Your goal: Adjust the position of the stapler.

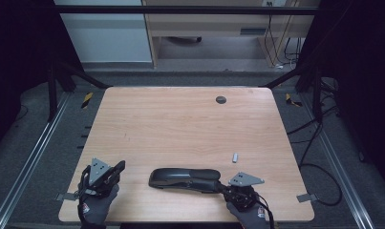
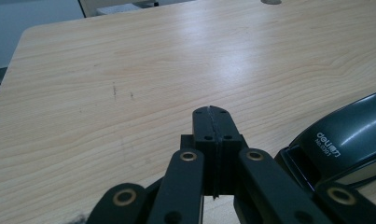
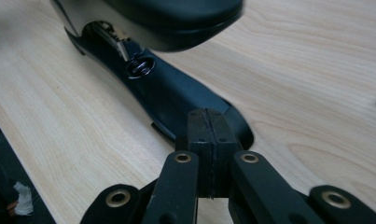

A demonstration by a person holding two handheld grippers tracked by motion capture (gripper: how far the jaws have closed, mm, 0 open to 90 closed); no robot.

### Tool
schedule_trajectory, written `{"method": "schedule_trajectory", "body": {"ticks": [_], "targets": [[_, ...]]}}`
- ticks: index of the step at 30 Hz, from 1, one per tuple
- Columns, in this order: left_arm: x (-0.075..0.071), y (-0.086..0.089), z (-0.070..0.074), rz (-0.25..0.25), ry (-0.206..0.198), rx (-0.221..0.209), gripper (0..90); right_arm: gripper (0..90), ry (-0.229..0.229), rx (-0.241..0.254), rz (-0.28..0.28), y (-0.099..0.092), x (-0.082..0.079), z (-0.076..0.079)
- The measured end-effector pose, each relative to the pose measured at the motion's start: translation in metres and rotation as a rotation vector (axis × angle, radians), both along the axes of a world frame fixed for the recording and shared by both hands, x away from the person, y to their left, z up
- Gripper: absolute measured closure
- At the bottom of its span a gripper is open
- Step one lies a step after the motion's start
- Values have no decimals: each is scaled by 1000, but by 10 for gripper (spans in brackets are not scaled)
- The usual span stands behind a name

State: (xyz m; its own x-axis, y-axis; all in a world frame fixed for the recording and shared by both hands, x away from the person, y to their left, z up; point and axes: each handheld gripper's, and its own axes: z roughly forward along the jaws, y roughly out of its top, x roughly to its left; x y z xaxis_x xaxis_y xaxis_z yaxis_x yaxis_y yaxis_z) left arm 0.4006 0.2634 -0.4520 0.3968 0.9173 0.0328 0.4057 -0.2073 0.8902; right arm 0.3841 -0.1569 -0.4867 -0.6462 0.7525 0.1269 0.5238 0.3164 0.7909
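Note:
A black stapler (image 1: 183, 178) lies lengthwise near the front edge of the wooden table (image 1: 180, 124). My right gripper (image 1: 222, 187) is at its right end. In the right gripper view the jaws (image 3: 208, 116) are pressed together with nothing between them, and their tip is over the rear end of the stapler's base (image 3: 167, 88), whose top arm is raised. My left gripper (image 1: 119, 167) is at the front left, apart from the stapler. It is shut and empty (image 2: 212, 114), with the stapler's nose (image 2: 344, 140) to its right.
A small pale strip (image 1: 235, 157), perhaps staples, lies on the table behind the stapler's right end. A round dark grommet (image 1: 220, 99) sits near the far edge. Metal rails and cables run along the floor on both sides of the table.

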Motion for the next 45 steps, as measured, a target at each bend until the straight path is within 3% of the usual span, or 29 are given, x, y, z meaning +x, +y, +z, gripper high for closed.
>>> {"method": "schedule_trajectory", "body": {"ticks": [10,16,35,36,45], "targets": [[0,4,-1,14,0,-5,900,900,31,-28,41,12,-5,-12],[0,6,-1,23,-2,-4,900,900,39,-49,38,14,-4,-15],[-1,6,0,28,-10,-7,900,900,3,-56,27,13,-1,-17],[-1,7,1,28,-14,-9,900,900,2,-32,26,11,-2,-15],[-2,6,5,23,-26,-5,850,863,-38,2,-57,-11,3,-7]]}}
